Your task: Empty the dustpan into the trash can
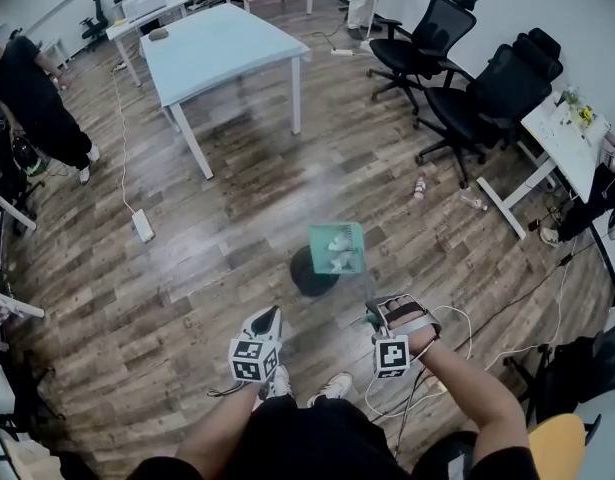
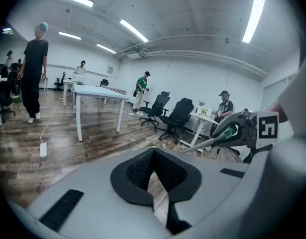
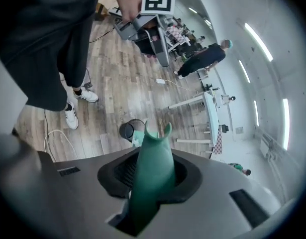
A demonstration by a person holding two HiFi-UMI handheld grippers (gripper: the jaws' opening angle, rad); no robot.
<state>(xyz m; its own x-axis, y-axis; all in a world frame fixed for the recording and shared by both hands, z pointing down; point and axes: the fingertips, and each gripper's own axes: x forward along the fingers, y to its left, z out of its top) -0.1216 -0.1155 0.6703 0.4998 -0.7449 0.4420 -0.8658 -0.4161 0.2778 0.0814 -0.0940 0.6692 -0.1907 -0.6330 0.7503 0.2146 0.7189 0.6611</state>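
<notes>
A teal dustpan [image 1: 337, 246] hangs tilted over a black round trash can [image 1: 305, 276] on the wooden floor, with white scraps in its pan. My right gripper [image 1: 379, 314] is shut on its green handle [image 3: 152, 166], which runs out between the jaws toward the trash can [image 3: 127, 129]. Left of it, my left gripper [image 1: 270, 314] hovers above the floor. Its pads meet with nothing between them in the left gripper view [image 2: 153, 166]. That view also shows the right gripper [image 2: 240, 129] at the right.
A light blue table [image 1: 222, 43] stands beyond the can. Black office chairs [image 1: 487, 93] and a white desk [image 1: 567, 138] sit at the right. A person [image 1: 27, 88] stands at the far left. A power strip [image 1: 142, 225], bottles [image 1: 420, 185] and a white cable [image 1: 457, 363] lie on the floor.
</notes>
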